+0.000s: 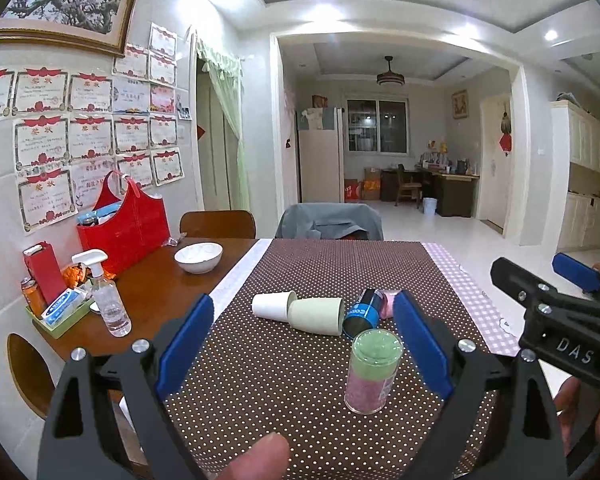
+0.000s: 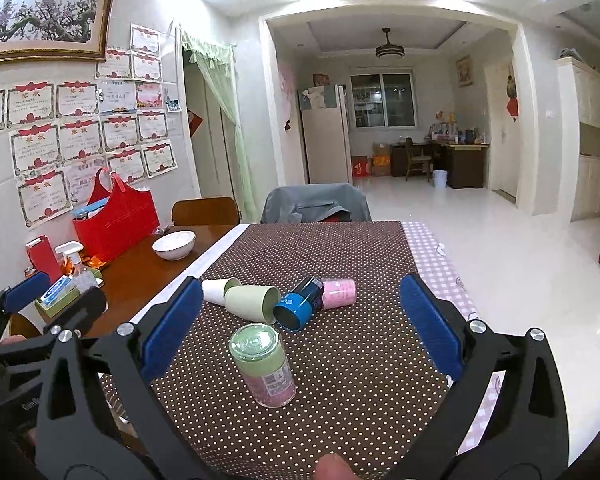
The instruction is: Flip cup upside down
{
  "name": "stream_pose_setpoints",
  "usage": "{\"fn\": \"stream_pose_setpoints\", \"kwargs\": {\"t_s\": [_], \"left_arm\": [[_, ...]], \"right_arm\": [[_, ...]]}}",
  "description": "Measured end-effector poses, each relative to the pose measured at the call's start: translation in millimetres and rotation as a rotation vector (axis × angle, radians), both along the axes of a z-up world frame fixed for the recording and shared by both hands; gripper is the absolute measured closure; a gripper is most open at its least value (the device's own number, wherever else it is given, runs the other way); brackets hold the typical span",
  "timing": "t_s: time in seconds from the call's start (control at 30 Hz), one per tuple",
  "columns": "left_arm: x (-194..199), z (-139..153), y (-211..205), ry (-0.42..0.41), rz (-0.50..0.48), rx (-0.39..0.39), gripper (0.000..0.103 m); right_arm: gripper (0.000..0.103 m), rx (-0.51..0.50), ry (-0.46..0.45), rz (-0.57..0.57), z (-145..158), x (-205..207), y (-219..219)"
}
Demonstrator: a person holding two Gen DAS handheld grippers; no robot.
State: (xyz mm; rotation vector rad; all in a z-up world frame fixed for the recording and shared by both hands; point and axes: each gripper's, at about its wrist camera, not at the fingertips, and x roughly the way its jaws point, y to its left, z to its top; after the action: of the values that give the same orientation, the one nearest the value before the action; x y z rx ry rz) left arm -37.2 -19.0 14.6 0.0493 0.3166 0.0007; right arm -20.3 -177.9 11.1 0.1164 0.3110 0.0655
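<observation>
Both the left gripper (image 1: 304, 344) and the right gripper (image 2: 300, 326) are held wide apart above the dotted tablecloth (image 2: 340, 400), nothing being gripped or touched. The green-and-pink cup (image 2: 263, 364) is seen standing base-up between the spread fingers, apart from four cups lying tipped just behind it. Bare cloth is left around it, the table's right edge (image 2: 444, 264) lying near.

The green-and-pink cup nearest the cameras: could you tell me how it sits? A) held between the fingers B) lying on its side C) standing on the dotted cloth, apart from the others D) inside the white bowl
C: the green-and-pink cup stands alone on the dotted cloth, ungripped.
</observation>
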Motion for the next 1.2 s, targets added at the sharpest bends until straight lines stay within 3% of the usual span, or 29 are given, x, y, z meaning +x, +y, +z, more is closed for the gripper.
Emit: {"fn": "stream_pose_setpoints", "kwargs": {"t_s": [0.5, 0.57, 0.93, 1.2], "left_arm": [[-1.4, 1.0, -1.9, 0.001, -0.019, -0.004, 0.012], [0.1, 0.9, -1.0, 0.004, -0.021, -0.008, 0.004], [-4.8, 2.1, 1.2, -0.040, 0.003, -0.007, 0.004], [-2.0, 0.3, -0.8, -0.023, 0.005, 0.012, 0.004]], "right_arm": [[0.006, -0.008, 0.010, 0.004, 0.0, -0.4, 1.0], [0.006, -0.002, 0.014, 0.006, -0.8, 0.5, 0.1], [0.006, 0.006, 0.026, 0.008, -2.7, 4.2, -1.7], [0.006, 0.007, 0.029, 0.013, -4.4, 4.5, -1.2]]}}
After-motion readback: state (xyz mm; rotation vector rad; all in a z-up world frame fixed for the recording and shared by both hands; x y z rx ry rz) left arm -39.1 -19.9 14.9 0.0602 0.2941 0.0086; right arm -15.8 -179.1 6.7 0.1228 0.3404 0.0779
